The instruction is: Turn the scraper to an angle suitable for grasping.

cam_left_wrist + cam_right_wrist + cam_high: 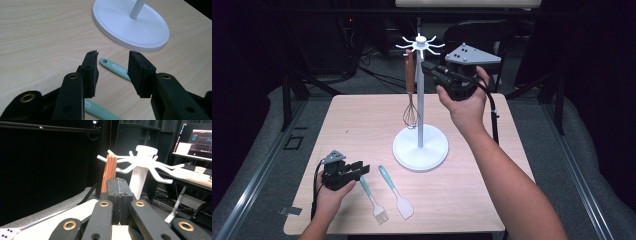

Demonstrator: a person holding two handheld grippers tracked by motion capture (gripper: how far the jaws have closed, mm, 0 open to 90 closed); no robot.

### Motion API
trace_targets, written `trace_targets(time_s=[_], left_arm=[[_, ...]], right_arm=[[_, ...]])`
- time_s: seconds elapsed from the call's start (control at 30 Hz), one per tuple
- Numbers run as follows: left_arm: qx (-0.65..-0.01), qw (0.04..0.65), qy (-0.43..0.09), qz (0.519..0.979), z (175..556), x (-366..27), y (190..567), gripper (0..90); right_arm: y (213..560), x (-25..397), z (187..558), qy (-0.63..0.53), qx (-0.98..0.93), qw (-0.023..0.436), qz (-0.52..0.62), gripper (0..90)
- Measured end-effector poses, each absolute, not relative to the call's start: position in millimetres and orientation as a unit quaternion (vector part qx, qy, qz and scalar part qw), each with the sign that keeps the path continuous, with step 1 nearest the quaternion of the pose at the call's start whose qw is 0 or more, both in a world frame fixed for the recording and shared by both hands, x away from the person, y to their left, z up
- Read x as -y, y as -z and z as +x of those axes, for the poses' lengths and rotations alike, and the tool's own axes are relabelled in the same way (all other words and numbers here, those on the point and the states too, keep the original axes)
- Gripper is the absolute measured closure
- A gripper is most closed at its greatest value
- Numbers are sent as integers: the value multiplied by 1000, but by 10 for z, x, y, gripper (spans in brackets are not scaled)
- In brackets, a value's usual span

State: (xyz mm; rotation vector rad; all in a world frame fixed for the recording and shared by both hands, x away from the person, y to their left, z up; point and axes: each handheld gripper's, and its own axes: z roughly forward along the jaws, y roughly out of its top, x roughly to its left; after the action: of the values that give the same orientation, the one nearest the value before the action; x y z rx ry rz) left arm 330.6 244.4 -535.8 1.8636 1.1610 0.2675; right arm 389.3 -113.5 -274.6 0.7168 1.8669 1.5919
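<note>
The right tool (428, 67) is raised near the top of the rack (420, 45), its jaws pressed together with nothing between them. In the right gripper view its closed tips (119, 185) sit just in front of the whisk (109, 172), whose brown handle hangs from one of the rack's white prongs. From above, the whisk (410, 95) hangs beside the rack's pole, its wire head above the round white base (420, 147).

The left tool (362, 169) is low over the table (362, 120) near the front edge, jaws spread and empty. In the left gripper view the tool (112, 70) frames the teal handle of the spatula (115, 68) lying between its jaws; a brush (100, 111) handle lies nearer. From above, the brush (373, 200) and spatula (397, 192) lie side by side, just right of the left tool.
</note>
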Motion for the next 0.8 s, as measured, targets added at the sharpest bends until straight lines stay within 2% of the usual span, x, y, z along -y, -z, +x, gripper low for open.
trace_targets(time_s=[0.5,0.8], left_arm=[[-471,446,-108,753,3307,-2447,5368,596],[-473,444,-109,753,3308,-2452,5376,595]], right_arm=[[3356,1266,3794,-567,-724,264,292,878],[3872,1304,3690,-548,-742,233,310,790]])
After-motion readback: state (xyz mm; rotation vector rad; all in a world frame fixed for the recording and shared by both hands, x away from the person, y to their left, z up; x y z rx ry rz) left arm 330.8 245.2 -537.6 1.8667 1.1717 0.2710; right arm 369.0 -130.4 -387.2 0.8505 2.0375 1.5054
